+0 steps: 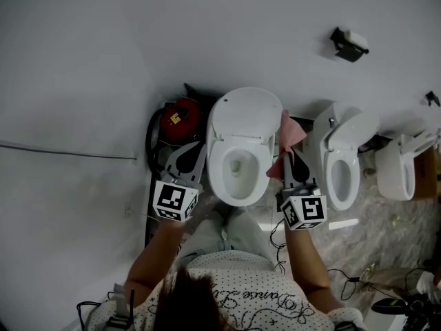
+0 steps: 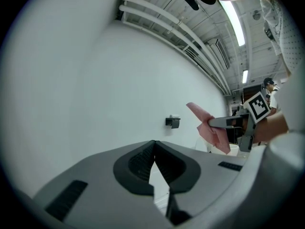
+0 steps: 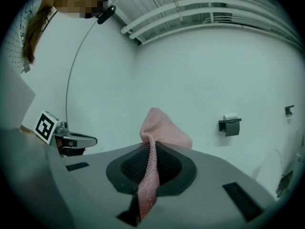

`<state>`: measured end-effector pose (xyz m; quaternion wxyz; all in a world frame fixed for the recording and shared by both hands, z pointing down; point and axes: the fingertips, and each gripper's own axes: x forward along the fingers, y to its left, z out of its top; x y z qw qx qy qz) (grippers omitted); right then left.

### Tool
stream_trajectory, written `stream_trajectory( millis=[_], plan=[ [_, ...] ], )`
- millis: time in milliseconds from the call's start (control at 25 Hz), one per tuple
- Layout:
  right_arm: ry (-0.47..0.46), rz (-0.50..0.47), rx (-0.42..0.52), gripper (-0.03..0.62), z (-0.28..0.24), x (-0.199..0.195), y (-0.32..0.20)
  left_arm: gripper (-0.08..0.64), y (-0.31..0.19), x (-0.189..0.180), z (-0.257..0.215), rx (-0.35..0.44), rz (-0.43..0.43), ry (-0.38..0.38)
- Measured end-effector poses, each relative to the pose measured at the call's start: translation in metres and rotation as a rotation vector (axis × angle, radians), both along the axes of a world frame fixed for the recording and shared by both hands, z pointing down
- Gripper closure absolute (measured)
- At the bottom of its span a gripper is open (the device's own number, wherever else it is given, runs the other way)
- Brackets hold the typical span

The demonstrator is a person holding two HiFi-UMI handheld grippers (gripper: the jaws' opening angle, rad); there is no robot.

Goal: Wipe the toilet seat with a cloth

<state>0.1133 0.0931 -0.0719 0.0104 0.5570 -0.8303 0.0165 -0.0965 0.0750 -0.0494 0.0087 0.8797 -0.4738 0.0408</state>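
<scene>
- A red object (image 1: 180, 114) sits on the floor left of the toilet. The raised lid (image 1: 244, 109) half hides it, and I cannot tell what it is.
- The third toilet (image 1: 396, 171), far right, is partly hidden by clutter.
- My right gripper (image 3: 151, 151) is clamped on the pink cloth (image 3: 159, 128). One strip runs down between the jaws and a fold stands above them.
- From the head view, the cloth sits just right of the toilet seat (image 1: 215, 158), beside the lid. I cannot tell whether they touch.
- My left gripper (image 2: 153, 144) has its jaws together on nothing, at the seat's left side.
- The open bowl (image 1: 238, 167) shows a small grey pool at its bottom.
- A second toilet (image 1: 342, 164) stands right, with its lid up.
- A paper holder (image 3: 230, 126) hangs on the far wall.
</scene>
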Motion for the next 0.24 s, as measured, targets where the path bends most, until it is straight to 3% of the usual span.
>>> stream_trajectory(
  millis=[240],
  plan=[
    [0.001, 0.001, 0.009, 0.565, -0.0022, 0.0018, -0.0027, 0.560, -0.0025, 0.0019, 0.0015, -0.005, 0.003, -0.008]
  ],
)
